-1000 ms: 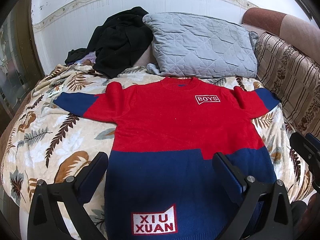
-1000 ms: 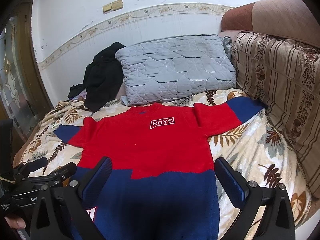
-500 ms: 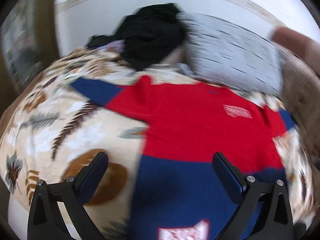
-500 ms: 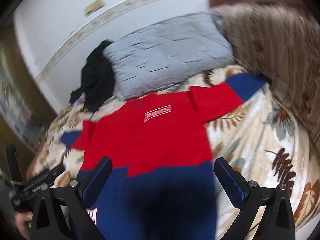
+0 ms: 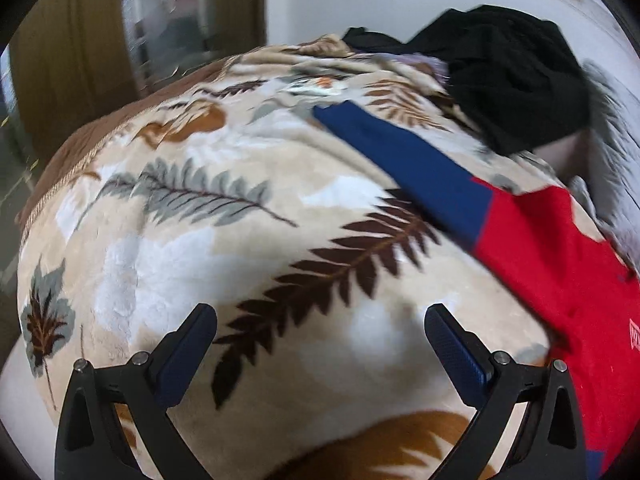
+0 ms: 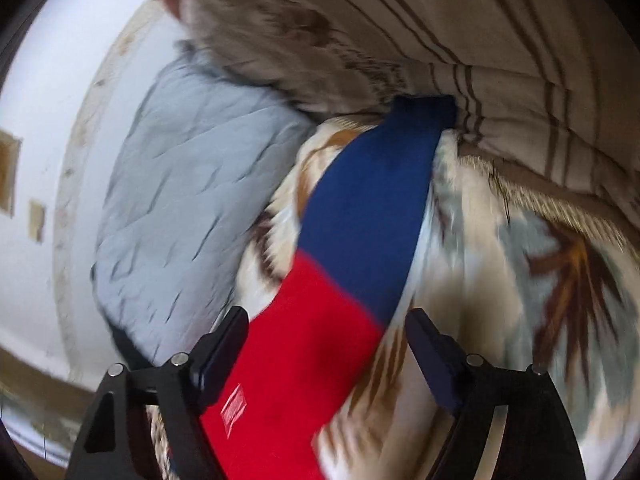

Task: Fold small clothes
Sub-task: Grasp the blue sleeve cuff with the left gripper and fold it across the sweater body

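Lying flat and spread on the bed, the sweater [image 5: 560, 264] has both sleeves stretched out sideways, which is why each claw points toward one of them: a fold most likely starts by bringing the sleeves in over the body.

The left claw [image 5: 320, 344] hangs above the leaf-patterned blanket [image 5: 192, 248], its jaws spread wide and holding nothing. The left sleeve [image 5: 404, 152], blue at the cuff and red nearer the shoulder, lies ahead and to the right of it, well apart from the jaws. A heap of black clothes [image 5: 516, 72] sits past the cuff, near it but seemingly not touching.

The right claw [image 6: 326, 340] is also spread and empty. The right sleeve [image 6: 360, 232] runs between its jaws in this view, though motion blur makes it impossible to say whether either jaw touches the cloth. Its blue cuff [image 6: 420, 116] ends right against the striped cushion [image 6: 500, 40], with the grey pillow [image 6: 188, 184] alongside.

Judging from this, both claws are lining up on the sleeves, and no fold is made yet.
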`<state>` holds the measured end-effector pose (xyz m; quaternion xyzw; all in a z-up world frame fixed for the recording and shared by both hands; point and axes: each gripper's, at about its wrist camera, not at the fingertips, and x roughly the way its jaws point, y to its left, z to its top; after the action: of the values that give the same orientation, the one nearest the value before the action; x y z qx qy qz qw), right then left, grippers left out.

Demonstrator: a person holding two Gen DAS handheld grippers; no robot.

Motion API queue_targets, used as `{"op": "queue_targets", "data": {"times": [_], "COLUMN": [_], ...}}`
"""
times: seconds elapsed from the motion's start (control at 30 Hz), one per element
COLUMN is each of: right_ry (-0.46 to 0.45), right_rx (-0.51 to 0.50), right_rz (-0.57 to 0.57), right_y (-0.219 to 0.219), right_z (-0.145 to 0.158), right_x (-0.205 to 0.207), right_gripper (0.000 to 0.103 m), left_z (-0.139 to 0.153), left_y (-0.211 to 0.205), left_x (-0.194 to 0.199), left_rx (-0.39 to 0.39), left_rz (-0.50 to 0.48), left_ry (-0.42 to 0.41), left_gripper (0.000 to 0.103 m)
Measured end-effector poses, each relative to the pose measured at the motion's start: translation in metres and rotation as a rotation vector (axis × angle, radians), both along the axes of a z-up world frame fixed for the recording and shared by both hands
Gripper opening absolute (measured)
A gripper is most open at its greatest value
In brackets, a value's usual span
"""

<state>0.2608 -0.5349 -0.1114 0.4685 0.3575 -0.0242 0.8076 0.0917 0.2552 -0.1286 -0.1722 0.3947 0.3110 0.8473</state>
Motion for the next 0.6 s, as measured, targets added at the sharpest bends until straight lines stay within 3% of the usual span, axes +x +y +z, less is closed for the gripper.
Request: {"op": "queue_targets", "data": {"times": [0.13, 0.23, 0.33, 0.4, 0.47, 0.6], "right_ry": [0.019, 0.068, 0.112, 0.155, 0.139, -0.081], "right_rx": [-0.061, -0.087, -0.145, -0.192, -0.262, -0.468], "right_rz": [-0.044, -0.063, -0.070, -0.078, -0.061, 0.042], "right_y": [-0.019, -0.031, -0.033, -0.035, -0.028, 0.036], "right_z": [-0.013, -0.026, -0.029, -0.028, -0.011, 0.075], "right_x": [0.031, 0.045, 0.057, 0.063, 0.064, 0.051], "right_gripper": [0.082, 0.073, 0.046, 0.013, 0.008, 0.007], "left_z": [-0.014, -0.017, -0.018, -0.017, -0.018, -0.018], "left_y": [0.008, 0.004, 0.003, 0.003, 0.004, 0.004], "left_x": [0.004, 0.006, 0.006, 0.005, 0.005, 0.005], "left_rx": [-0.037, -0.018, -0.013, -0.016, -0.019, -0.018], "left_rz": [0.029, 0.033, 0.033, 0.033, 0.034, 0.037], "left_ry": [0.020, 0.038, 0.043, 0.039, 0.036, 0.033], "left_gripper": [0.103, 0.103, 0.103, 0.103, 0.103, 0.103]}}
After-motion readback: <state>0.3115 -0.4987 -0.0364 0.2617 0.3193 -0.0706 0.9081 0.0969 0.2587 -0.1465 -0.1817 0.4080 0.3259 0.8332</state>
